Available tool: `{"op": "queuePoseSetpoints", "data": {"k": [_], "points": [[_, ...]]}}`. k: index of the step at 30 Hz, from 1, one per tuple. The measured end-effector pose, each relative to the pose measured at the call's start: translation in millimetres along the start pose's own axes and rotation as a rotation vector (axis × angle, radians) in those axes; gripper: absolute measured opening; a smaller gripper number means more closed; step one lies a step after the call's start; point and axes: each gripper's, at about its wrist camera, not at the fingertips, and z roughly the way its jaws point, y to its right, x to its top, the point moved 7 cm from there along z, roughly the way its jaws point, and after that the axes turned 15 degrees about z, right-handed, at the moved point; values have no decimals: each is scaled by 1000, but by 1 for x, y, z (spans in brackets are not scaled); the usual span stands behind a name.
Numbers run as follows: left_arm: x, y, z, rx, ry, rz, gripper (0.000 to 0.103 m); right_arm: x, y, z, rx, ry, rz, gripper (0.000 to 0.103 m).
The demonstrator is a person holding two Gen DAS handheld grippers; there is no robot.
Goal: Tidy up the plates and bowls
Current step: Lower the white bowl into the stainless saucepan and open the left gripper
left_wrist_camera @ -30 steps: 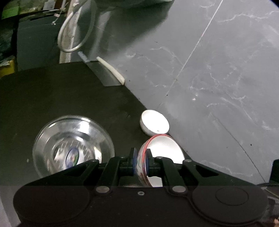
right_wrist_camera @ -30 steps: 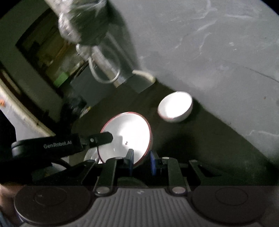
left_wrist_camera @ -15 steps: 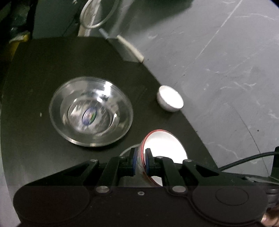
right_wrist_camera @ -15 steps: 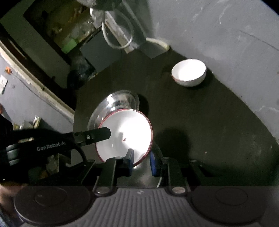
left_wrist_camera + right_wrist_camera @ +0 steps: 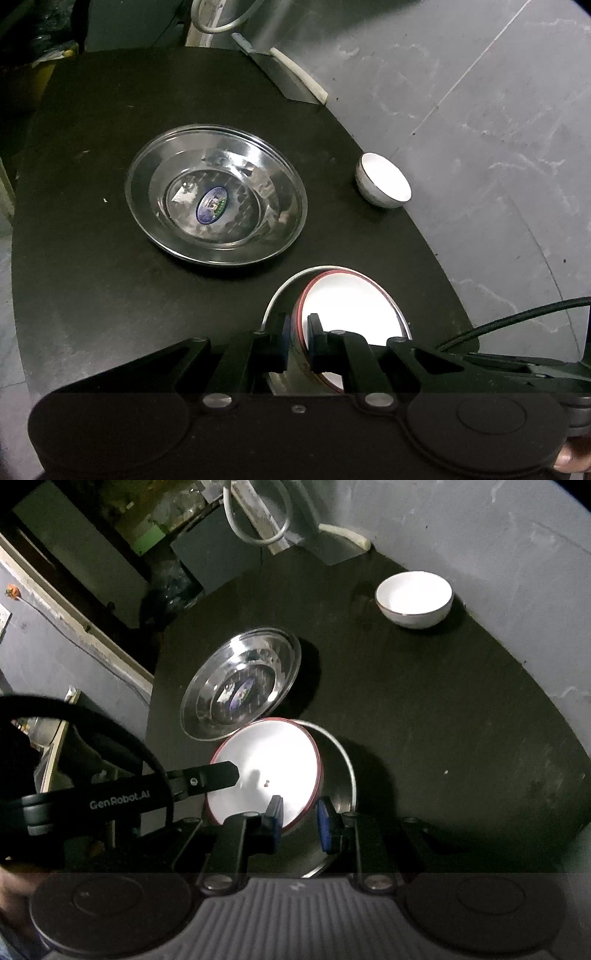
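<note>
A white bowl with a red rim (image 5: 351,310) (image 5: 269,768) is held from two sides. My left gripper (image 5: 297,343) is shut on its near rim. My right gripper (image 5: 300,825) is shut on its wall, one pad inside and one outside. The left gripper (image 5: 221,775) reaches in from the left of the right wrist view. The bowl lies inside the rim of a steel plate (image 5: 275,299) (image 5: 349,771) on the black table (image 5: 110,295); contact cannot be told. A second steel plate (image 5: 218,195) (image 5: 240,686) and a small white bowl (image 5: 384,184) (image 5: 413,598) stand farther off.
A cleaver with a white handle (image 5: 295,79) (image 5: 343,535) lies at the table's far edge. Grey marble floor (image 5: 498,129) runs along the curved right edge. A white hose loop (image 5: 255,520) and dark clutter lie beyond the table. A black cable (image 5: 517,317) crosses at right.
Both grippers have come down over the table with the red-rimmed bowl. A steel plate's rim has come into view around and beneath the bowl. Both grips look unchanged.
</note>
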Motion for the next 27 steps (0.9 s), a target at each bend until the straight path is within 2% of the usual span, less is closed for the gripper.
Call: {"op": "queuePoseSetpoints", "data": {"k": [14,27], "points": [[-7,2,12,26,-84,20,10,-2,2,6,-18,-45,7,23],[-6,1,14,33,-89,21,10,-2,4,10,-9,-59,16,23]]}}
